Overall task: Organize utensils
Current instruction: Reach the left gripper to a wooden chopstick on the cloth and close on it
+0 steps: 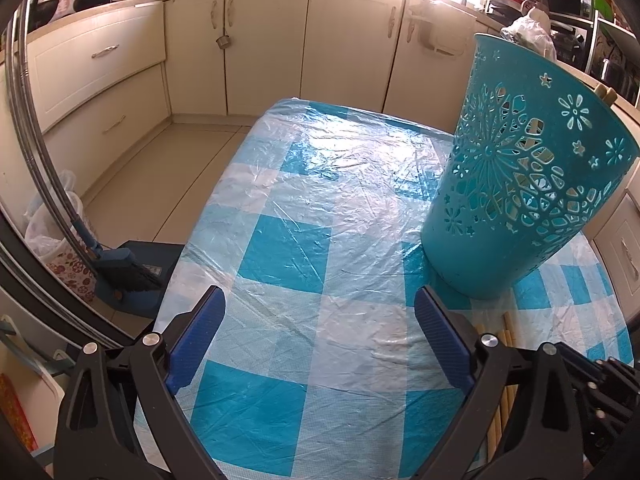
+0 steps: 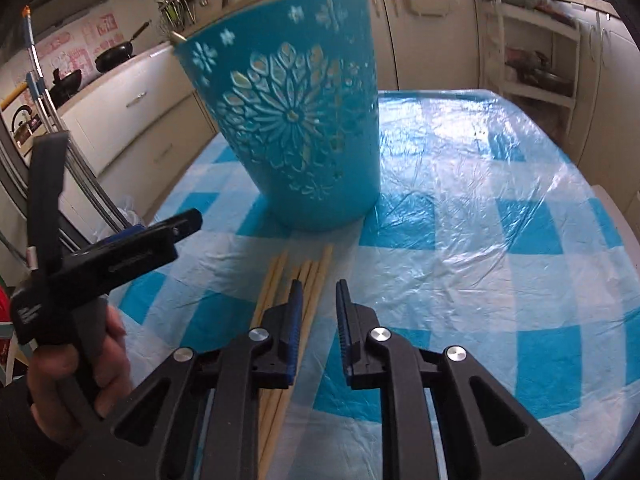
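A teal cut-out basket (image 2: 304, 128) stands upright on the tabletop (image 2: 500, 208), which is covered in a blue-and-white checked plastic cloth with a crinkled clear sheet over it. Just in front of the basket's base lies a small bundle of pale wooden chopsticks (image 2: 308, 276), side by side, their tips pointing toward the basket and stopping just short of it. The right claw (image 2: 319, 286) hangs tilted down over the near part of that bundle, its jaws set narrow with a slim gap and nothing between them; the sticks pass under its left finger. The left claw (image 1: 320, 300) is held off to the side over bare cloth, jaws spread wide and empty, the basket near its right finger. A person's hand (image 2: 76, 364) grips the left tool's handle. Cream kitchen cabinets (image 1: 264, 40) line the walls behind.
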`<state>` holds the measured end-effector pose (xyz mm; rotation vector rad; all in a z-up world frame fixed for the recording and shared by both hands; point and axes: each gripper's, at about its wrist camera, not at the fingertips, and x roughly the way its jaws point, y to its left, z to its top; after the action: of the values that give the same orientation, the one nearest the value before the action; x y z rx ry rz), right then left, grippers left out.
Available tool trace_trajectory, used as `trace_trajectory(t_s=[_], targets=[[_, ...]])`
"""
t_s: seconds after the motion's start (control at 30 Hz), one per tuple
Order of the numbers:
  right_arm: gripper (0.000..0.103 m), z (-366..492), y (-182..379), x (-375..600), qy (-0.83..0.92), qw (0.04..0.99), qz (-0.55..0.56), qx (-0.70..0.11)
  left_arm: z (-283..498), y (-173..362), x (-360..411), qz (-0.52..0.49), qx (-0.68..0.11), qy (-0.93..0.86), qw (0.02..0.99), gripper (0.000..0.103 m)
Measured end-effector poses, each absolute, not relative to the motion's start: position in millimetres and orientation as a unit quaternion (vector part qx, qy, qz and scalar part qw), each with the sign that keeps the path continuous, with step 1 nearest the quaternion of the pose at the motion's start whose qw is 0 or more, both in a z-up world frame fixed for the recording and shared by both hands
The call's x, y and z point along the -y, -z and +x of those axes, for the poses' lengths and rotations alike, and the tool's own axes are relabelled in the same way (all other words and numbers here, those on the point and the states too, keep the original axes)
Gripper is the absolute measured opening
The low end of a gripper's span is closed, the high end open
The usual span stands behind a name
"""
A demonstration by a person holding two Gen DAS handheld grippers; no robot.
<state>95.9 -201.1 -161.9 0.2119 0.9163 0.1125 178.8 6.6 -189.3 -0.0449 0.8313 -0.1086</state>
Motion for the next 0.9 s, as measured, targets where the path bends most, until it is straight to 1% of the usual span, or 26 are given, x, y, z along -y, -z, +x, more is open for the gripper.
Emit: trace_trajectory(t_s=[0.13, 0.3, 0.4, 0.73, 0.83, 0.9], targets=[[0.016, 103.4, 172.4, 191.9, -0.051, 0.884, 0.089, -0.456, 179.1, 189.5, -6.8, -0.023, -0.403, 0.054, 0.913, 0.092], [0.016, 96.8, 173.5, 191.8, -0.044, 0.887, 0.081, -0.452, 179.1, 189.4, -6.4, -0.025, -0.402, 0.054, 0.914, 0.092], [0.011, 93.5, 174.5, 193.0, -0.041, 0.887, 0.066, -0.454, 178.7, 189.4, -6.6, -0.026, -0.402, 0.054, 0.914, 0.092], [0.008, 79.8, 174.0, 198.4, -0.042, 0.888, 0.045, -0.456, 175.8, 188.9, -4.7, -0.020, -0.400, 0.071, 0.913, 0.092], [0.008, 69.9, 175.2, 215.0, -0.037, 0.891, 0.068, -0.448, 165.0, 190.0, 6.1, -0.008, -0.438, 0.100, 0.893, 0.092], [0.008, 63.6, 176.7, 225.3, -0.039, 0.893, 0.087, -0.440, 150.3, 188.2, 14.9, -0.007, -0.446, 0.127, 0.886, 0.092]])
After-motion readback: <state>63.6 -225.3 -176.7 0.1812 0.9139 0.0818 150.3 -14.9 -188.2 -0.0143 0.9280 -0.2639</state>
